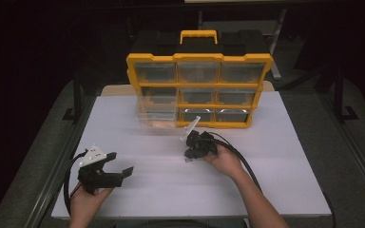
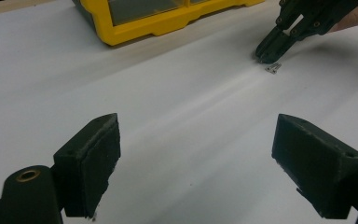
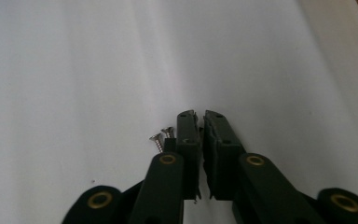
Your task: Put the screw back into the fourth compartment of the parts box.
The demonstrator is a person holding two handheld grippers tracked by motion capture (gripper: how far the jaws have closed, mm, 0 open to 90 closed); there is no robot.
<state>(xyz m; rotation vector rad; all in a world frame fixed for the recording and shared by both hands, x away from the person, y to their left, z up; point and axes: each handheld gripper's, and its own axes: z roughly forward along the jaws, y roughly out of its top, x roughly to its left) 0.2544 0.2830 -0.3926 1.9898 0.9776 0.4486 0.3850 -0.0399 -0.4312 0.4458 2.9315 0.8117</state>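
Nearest me, at the near left corner, my left gripper rests in my left hand with its jaws spread wide and nothing between them; the white tabletop runs bare beneath it, smooth and faintly glossy, with a soft bright streak across the middle. Further right, my right gripper points down at the surface with its jaws clenched almost together; I see nothing caught between the pads. Two small silver screws lie on the white just beside its tips, touching one jaw's outer side rather than sitting in the gap. At the far edge stands a yellow-framed organiser with clear drawers, one drawer at lower left pulled out; beyond the table the room is dark.
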